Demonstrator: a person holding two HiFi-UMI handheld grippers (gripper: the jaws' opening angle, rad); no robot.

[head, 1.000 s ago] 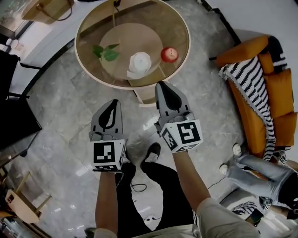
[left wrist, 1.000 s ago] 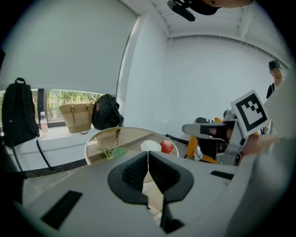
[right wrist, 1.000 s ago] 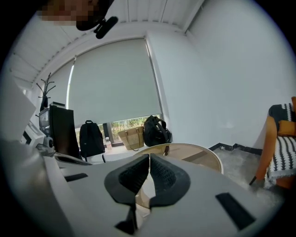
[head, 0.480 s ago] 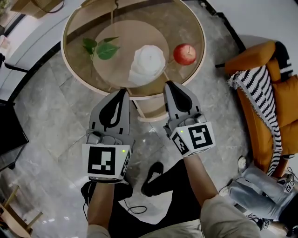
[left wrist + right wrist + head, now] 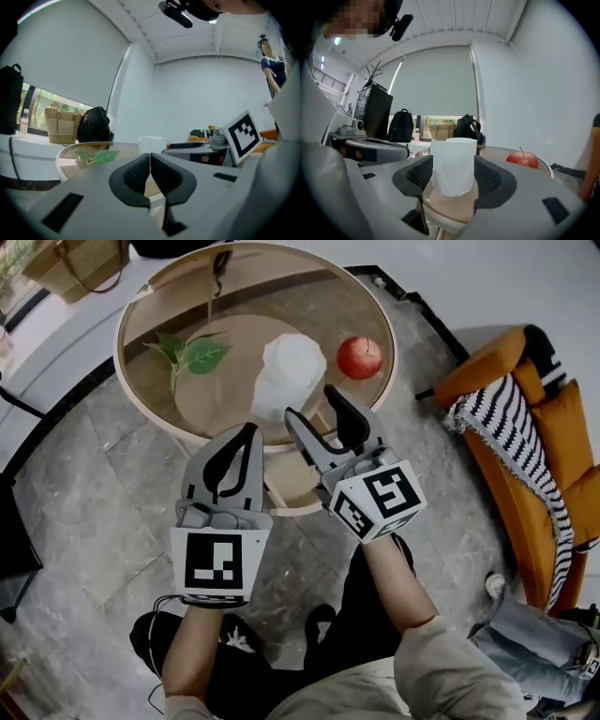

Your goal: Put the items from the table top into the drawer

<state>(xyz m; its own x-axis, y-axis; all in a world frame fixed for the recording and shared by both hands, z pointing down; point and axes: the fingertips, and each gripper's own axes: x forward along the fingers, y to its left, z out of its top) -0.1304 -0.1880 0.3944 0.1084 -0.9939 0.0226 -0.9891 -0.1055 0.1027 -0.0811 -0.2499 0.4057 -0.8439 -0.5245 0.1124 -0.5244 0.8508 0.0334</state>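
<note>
On the round glass table point(image 5: 141, 390) lie a green leaf sprig point(image 5: 189, 354), a white crumpled paper-like thing point(image 5: 289, 371) and a red apple point(image 5: 360, 357). A pale wooden drawer-like box point(image 5: 292, 486) sits under the table's near rim. My left gripper point(image 5: 246, 435) is shut and empty at that rim; its view shows the pads together point(image 5: 150, 161) and the leaf sprig point(image 5: 96, 157) beyond. My right gripper point(image 5: 312, 409) is open, its jaws having just been opening. Nothing is between them. In its view the white thing point(image 5: 453, 161) stands further off, with the apple point(image 5: 522, 159) to the right.
An orange sofa with a striped blanket point(image 5: 525, 427) stands to the right. A woven bag point(image 5: 75, 263) and a black backpack point(image 5: 93, 124) sit beyond the table. Another person's legs point(image 5: 548, 652) are at the lower right. The floor is grey marble.
Both grippers have come down and forward to the table's near rim. The right gripper's jaws, shut before, now stand apart. The left gripper stays shut.
</note>
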